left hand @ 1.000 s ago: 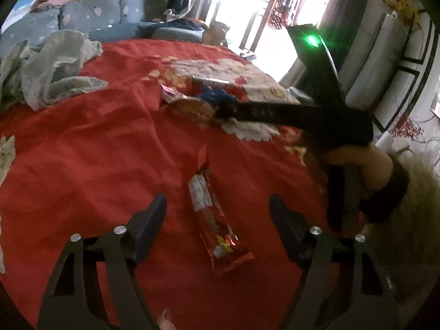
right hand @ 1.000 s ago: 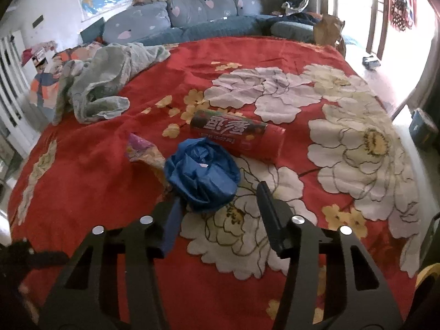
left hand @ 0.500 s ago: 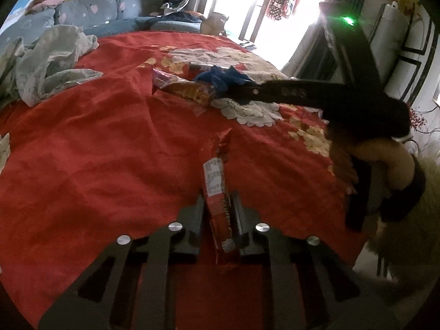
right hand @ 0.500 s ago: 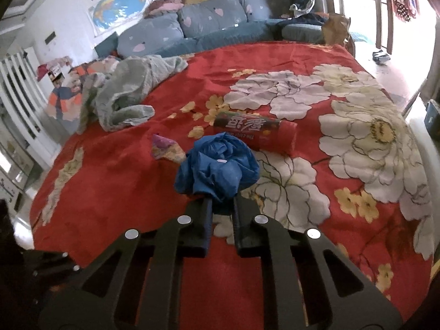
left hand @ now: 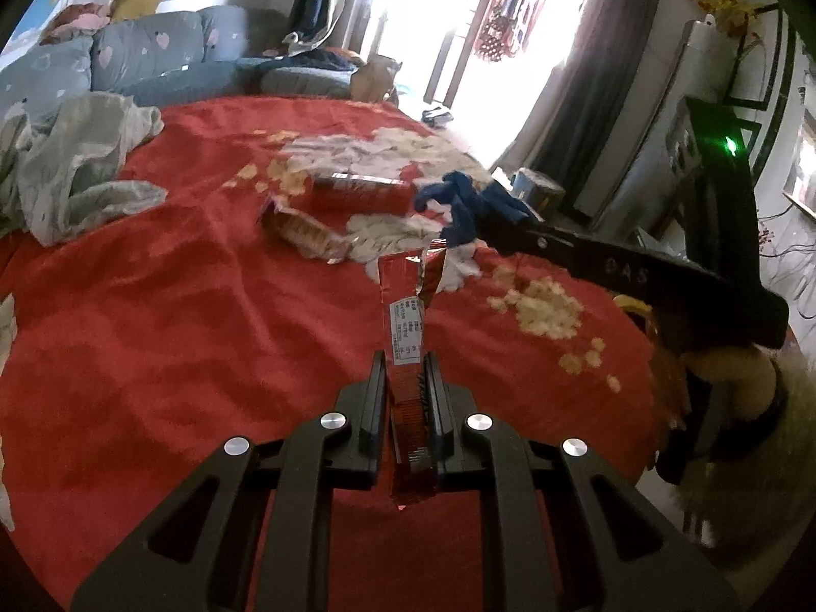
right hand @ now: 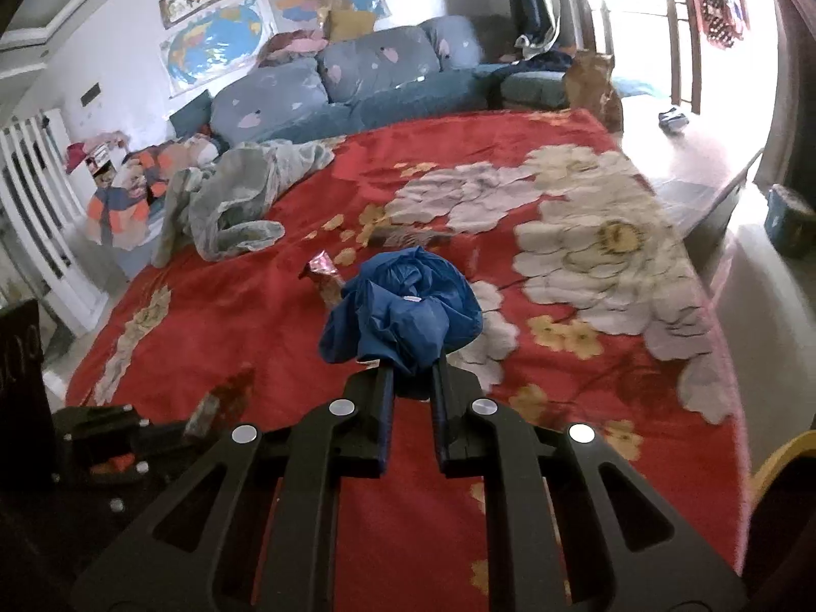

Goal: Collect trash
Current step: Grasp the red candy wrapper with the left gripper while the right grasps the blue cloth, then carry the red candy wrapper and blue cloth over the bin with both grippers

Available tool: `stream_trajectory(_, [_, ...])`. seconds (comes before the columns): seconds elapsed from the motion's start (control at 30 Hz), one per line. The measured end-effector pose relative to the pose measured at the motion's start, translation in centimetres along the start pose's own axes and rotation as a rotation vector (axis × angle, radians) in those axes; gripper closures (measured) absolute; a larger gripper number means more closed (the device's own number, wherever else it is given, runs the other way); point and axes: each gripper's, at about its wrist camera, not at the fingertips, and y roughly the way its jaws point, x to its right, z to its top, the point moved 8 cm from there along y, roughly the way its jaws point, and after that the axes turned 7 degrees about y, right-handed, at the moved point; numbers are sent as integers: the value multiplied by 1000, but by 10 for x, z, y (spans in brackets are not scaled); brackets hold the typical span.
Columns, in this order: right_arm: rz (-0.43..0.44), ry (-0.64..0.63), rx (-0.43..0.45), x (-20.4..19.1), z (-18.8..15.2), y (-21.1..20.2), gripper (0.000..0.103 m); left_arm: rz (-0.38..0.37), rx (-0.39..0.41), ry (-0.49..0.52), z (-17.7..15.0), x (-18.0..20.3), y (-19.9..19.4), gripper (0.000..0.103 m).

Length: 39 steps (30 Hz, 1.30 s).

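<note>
My left gripper (left hand: 405,372) is shut on a long red snack wrapper (left hand: 405,316) and holds it above the red bedspread (left hand: 153,306). My right gripper (right hand: 412,372) is shut on a crumpled blue plastic bag (right hand: 408,306), lifted off the bed; it also shows in the left wrist view (left hand: 469,204). A crumpled shiny wrapper (left hand: 306,229) and a red tube-shaped package (left hand: 359,193) lie on the bed ahead. In the right wrist view the shiny wrapper (right hand: 324,275) lies just beyond the bag.
A grey-green blanket (left hand: 76,178) is bunched at the bed's left. Blue-grey cushions (right hand: 326,81) line the far side. The bed's right edge drops to the floor by a bright window. A small bin (right hand: 790,219) stands on the floor.
Both grippers closed on their items and lifted them: the left took the red wrapper, the right took the blue bag. Both views have risen and pulled back from the bed.
</note>
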Motion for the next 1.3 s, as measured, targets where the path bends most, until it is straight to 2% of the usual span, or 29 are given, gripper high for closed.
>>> stream_trajectory(0.7, [-113, 96, 144, 68, 9, -83, 95, -74, 73, 83, 39, 59, 4, 89])
stream_trajectory(1.3, [-199, 210, 210, 123, -9, -134, 95, -156, 97, 173, 62, 117, 21, 89])
